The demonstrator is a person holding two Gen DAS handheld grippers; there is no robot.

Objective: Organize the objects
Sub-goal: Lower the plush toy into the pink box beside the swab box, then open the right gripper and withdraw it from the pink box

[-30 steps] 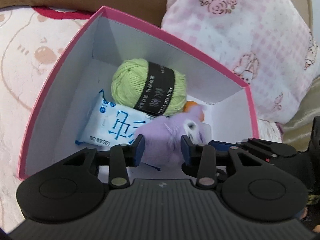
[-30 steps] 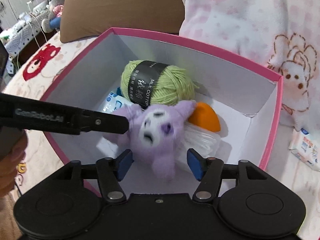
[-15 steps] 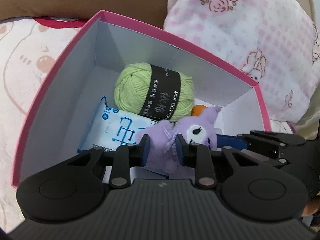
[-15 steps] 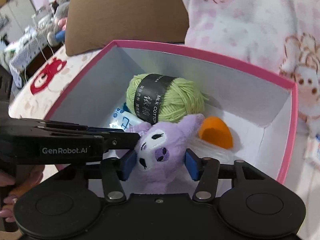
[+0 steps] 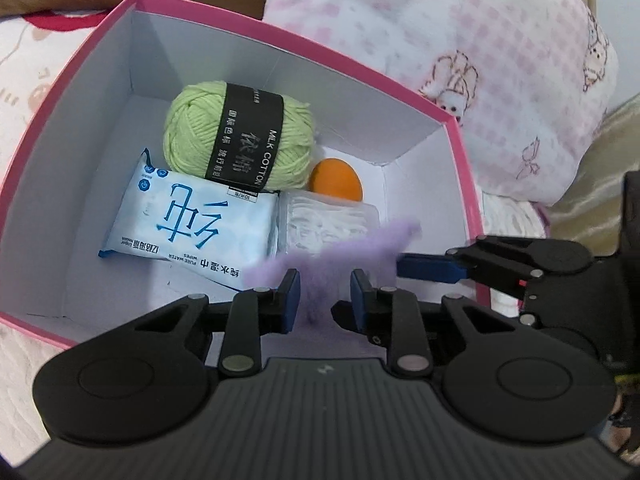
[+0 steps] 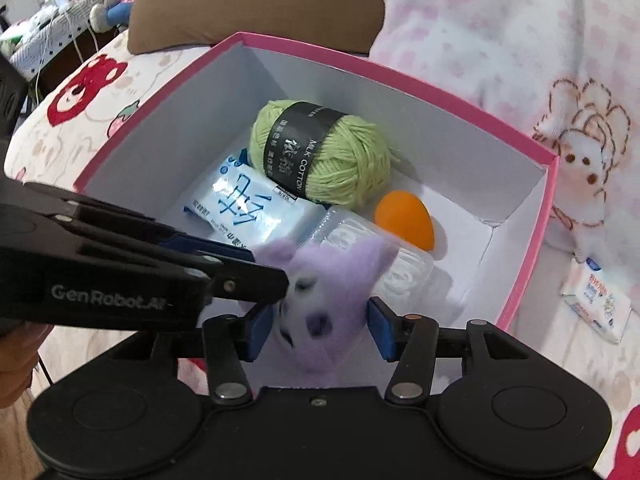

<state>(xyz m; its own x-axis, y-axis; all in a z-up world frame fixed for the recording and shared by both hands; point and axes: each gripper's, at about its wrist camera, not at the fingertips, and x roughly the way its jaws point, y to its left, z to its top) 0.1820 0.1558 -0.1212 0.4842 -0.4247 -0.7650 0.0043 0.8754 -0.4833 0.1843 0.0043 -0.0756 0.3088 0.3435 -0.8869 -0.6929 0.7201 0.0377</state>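
Both tools grip the blurred purple plush toy above the near edge of the pink box: right tool seemingly clenched on its head, left tool on its body

plush toy raised, cotton-pad pack uncovered

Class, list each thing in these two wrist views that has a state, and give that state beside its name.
Box: open, no lid on.
Plush: blurred, held between both grippers above the box.
Left gripper: shut on plush.
Right gripper: shut on plush.
Yarn: wound, banded, in box.
Wipes: sealed, flat in box.
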